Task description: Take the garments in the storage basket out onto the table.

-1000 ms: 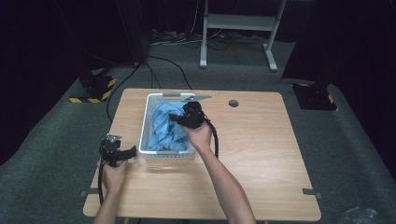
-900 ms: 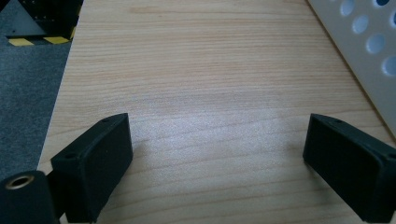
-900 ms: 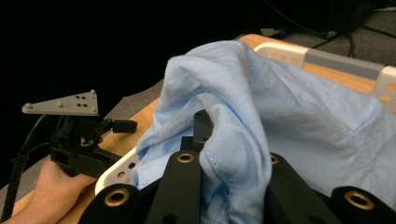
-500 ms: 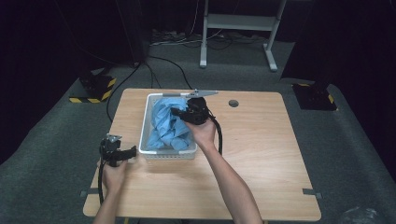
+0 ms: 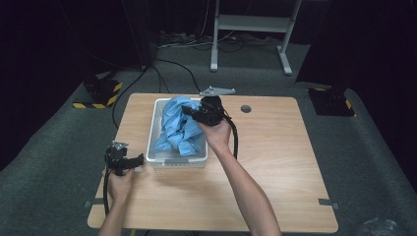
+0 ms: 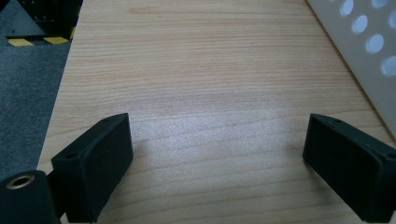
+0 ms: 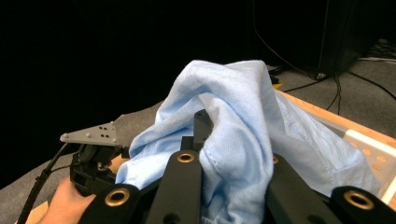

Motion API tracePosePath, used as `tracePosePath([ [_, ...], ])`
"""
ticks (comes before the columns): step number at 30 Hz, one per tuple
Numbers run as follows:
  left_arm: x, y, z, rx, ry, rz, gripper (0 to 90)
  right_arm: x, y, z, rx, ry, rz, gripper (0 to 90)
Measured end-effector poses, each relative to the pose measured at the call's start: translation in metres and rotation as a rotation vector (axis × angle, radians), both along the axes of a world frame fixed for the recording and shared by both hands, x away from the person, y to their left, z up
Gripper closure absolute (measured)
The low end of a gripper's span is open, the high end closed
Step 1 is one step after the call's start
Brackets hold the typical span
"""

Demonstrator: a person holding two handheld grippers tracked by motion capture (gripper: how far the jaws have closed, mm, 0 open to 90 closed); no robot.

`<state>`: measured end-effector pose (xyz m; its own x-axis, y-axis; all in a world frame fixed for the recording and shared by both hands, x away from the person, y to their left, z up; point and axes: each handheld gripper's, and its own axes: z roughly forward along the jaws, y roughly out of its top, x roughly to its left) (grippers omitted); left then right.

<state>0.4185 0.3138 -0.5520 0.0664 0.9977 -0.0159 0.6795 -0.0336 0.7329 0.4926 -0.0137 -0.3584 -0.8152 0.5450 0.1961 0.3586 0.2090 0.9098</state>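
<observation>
Right gripper (image 5: pixel 191 112) clamped on the blue cloth (image 5: pixel 177 129), lifted over the white basket (image 5: pixel 153 129); fabric drapes over its jaws, hiding the tips. Left gripper (image 5: pixel 139 159) wide apart, nothing held, on the table (image 5: pixel 275 162) beside the basket's near corner.

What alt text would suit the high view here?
The right gripper holds a crumpled light blue cloth lifted partly out of a white perforated plastic basket on a light wooden table. The left gripper, jaws open, rests by the basket's near left corner.
</observation>
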Motion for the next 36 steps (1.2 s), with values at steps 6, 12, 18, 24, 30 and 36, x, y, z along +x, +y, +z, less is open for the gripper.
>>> tracePosePath([
  [6,0.000,0.000,0.000,0.000,0.000,0.000,8.6,-0.001,-0.007,0.005,0.022,-0.016,-0.008,86.0],
  [12,0.000,0.000,0.000,-0.001,0.000,0.000,8.6,-0.001,-0.019,0.013,0.023,-0.034,-0.026,85.9],
  [18,0.000,0.000,0.000,-0.001,0.000,0.000,8.6,-0.003,-0.030,0.024,0.032,-0.061,-0.040,86.0],
  [24,0.000,0.000,0.000,0.000,0.000,0.000,8.6,-0.006,-0.042,0.031,0.045,-0.086,-0.055,86.0],
  [30,0.000,0.000,0.000,0.000,0.000,0.000,8.6,-0.006,-0.056,0.037,0.060,-0.087,-0.065,85.9],
  [36,0.000,0.000,0.000,0.000,0.000,0.000,8.6,-0.008,-0.074,0.041,0.069,-0.101,-0.096,86.0],
])
